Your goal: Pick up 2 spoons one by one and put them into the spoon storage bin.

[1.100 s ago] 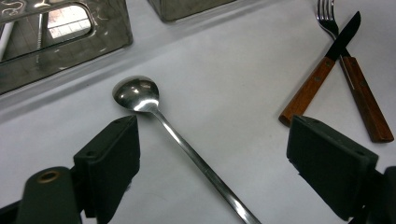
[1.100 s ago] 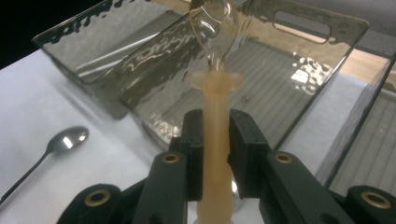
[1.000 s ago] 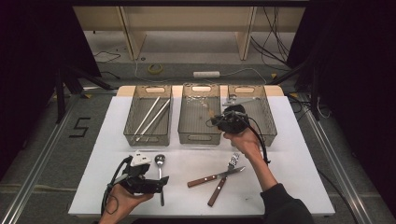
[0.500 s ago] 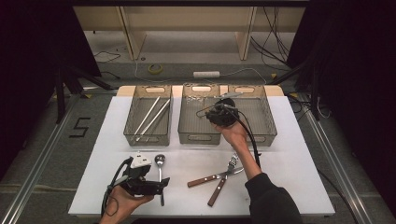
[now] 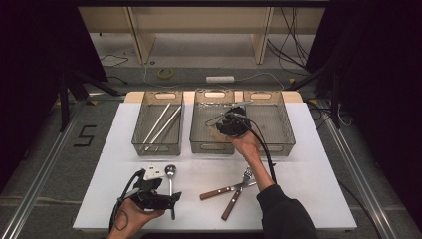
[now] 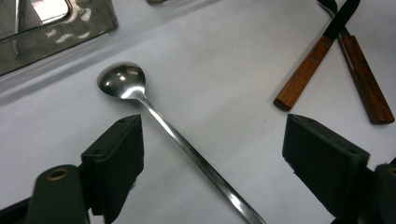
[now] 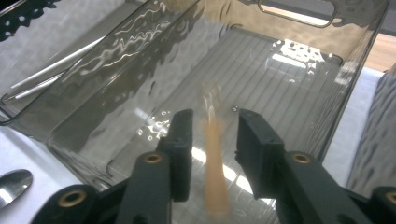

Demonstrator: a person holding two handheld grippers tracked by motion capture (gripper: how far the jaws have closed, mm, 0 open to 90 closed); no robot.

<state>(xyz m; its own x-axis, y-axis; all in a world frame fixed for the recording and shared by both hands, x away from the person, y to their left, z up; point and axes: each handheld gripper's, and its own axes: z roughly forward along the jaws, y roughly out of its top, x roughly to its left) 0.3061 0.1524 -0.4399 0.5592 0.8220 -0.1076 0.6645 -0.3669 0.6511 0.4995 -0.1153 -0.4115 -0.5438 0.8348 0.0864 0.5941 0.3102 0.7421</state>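
The right gripper (image 7: 211, 140) hung over the middle clear bin (image 7: 299, 70), its two black jaws pointing down into it. The jaws had just been opening, and a blurred wooden-coloured utensil (image 7: 215, 158) lay loose in the gap between them, apart from both pads, above the bin's ribbed floor. Left of that bin, thin metal rods (image 7: 51, 70) lay in a neighbouring bin. A spoon bowl (image 7: 14, 184) lay on the white table (image 7: 28, 144) just outside the middle bin's near-left corner.
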